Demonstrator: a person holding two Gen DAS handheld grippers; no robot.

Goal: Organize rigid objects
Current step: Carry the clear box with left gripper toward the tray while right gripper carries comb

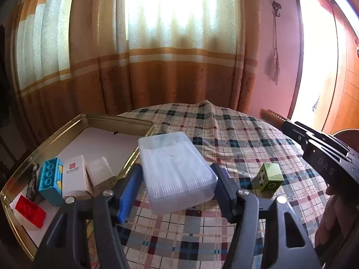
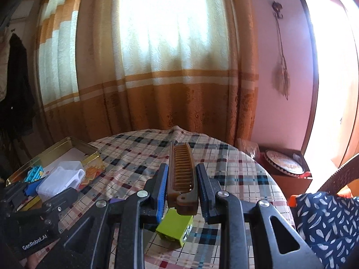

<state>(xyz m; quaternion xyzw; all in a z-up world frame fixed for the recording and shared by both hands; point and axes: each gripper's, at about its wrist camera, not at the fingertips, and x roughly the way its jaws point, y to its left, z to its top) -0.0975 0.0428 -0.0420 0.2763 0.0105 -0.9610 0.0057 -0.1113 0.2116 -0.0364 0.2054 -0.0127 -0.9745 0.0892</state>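
You see a plaid tablecloth, orange-banded curtains at twelve o'clock, and a hanging wall ornament at two o'clock.

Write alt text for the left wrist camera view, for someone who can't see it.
The left gripper holds a clear plastic box above a plaid tablecloth. To its left, a gold tray contains blue and red blocks and white boxes; a green cube sits on the cloth to the right.

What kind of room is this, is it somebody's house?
Most likely a room in a home. Long orange-and-cream curtains cover a bright window, a round table wears a plaid tablecloth, and a dark coat hangs by the wall. Nothing looks like a lab or shop.
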